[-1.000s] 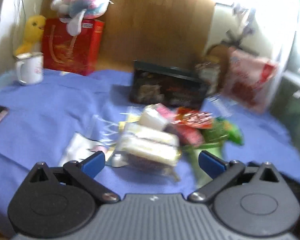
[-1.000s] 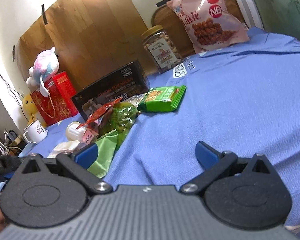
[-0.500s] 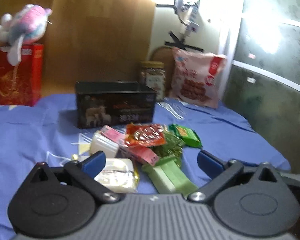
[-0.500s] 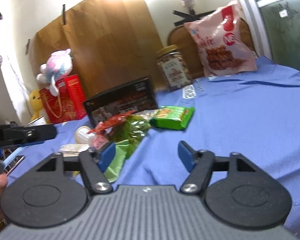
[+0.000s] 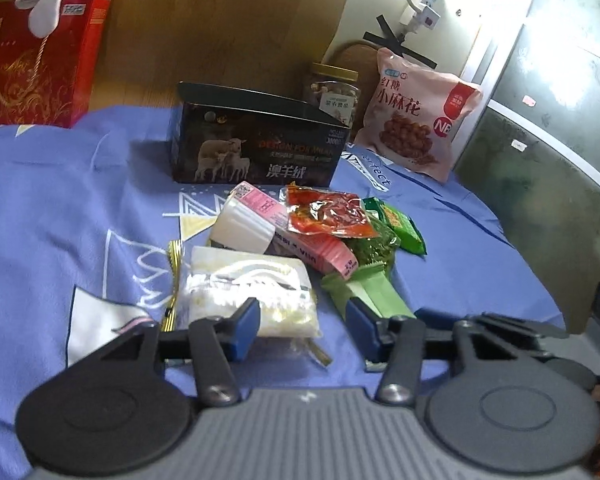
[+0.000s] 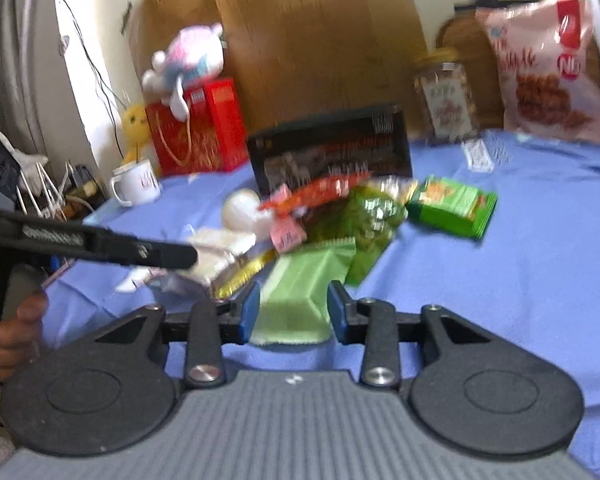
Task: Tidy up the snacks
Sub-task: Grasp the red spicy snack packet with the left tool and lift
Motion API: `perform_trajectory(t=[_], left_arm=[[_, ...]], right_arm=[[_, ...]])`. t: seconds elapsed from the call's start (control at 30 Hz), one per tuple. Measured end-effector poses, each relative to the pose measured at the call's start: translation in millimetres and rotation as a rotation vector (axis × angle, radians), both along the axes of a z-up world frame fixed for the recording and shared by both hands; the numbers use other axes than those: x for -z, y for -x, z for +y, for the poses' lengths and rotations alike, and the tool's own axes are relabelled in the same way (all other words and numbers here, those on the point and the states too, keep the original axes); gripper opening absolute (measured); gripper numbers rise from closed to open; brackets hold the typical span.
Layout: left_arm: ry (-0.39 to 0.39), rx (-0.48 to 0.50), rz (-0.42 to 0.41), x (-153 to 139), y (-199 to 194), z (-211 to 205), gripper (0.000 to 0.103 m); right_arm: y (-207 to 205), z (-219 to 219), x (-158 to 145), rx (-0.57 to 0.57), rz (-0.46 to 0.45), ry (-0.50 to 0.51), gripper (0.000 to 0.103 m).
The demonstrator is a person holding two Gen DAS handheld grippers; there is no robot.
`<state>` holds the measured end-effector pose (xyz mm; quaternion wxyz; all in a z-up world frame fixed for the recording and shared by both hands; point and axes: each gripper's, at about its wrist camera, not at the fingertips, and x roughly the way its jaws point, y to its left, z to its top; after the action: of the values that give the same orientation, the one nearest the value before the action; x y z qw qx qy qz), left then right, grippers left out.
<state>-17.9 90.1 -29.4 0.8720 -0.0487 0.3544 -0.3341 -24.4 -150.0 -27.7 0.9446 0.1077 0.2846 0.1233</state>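
Note:
A pile of snacks lies on the blue cloth (image 5: 60, 208): a clear pack of white cakes (image 5: 248, 292), a pink box (image 5: 312, 248), a red packet (image 5: 328, 212), a dark green bag (image 5: 372, 244), a bright green packet (image 5: 404, 226) and a pale green packet (image 5: 364, 292). My left gripper (image 5: 300, 330) is open just before the white pack and the pale green packet. My right gripper (image 6: 293, 314) is half closed, its blue pads on either side of the pale green packet (image 6: 300, 292); whether they touch it is unclear.
An open black box (image 5: 256, 144) stands behind the pile. A nut jar (image 5: 334, 94) and a pink snack bag (image 5: 416, 116) lean at the back right. A red gift box (image 5: 40, 60) with a plush toy and a white mug (image 6: 136, 182) stand at the left.
Both grippers have narrowed from wide open. The left has moved closer to the pile. The right has swung left and come up around the pale green packet.

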Motion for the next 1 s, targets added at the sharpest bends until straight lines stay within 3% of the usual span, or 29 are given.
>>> perform_trajectory(t=[0.13,0.23,0.27,0.37,0.47,0.73,0.8,1.0], left_arm=[[-0.024,-0.017,-0.044,-2,-12,-14,0.047],[-0.086,-0.064,-0.110,0,-28,-28,0.047],[-0.073,-0.085,-0.092,-4,-35,-27,0.047],[0.060,-0.099,-0.052,-20,-40,-8,0.047],[0.057,-0.124,-0.090,-35,-40,2,0.047],[0.067,0.026,0.015,-58,-107,-31,0.047],[0.063,0.074,0.091,-52,-131,-49,0.048],[0.027,0.078,0.290,-8,-176,-72,0.058]], right_arm=[[-10,-2,8,-0.003,0.056,-0.037,0.039],[-21,-1,10,0.006,0.063,-0.037,0.041],[-28,-1,11,0.017,0.062,-0.035,0.044],[-32,1,7,0.066,0.055,-0.015,0.048],[-21,4,-7,0.034,-0.017,0.001,0.048],[-68,-29,-32,0.021,0.029,-0.186,0.041],[-88,-35,-36,0.025,0.051,-0.190,0.040],[-153,-57,-30,0.031,0.173,-0.235,0.040]])
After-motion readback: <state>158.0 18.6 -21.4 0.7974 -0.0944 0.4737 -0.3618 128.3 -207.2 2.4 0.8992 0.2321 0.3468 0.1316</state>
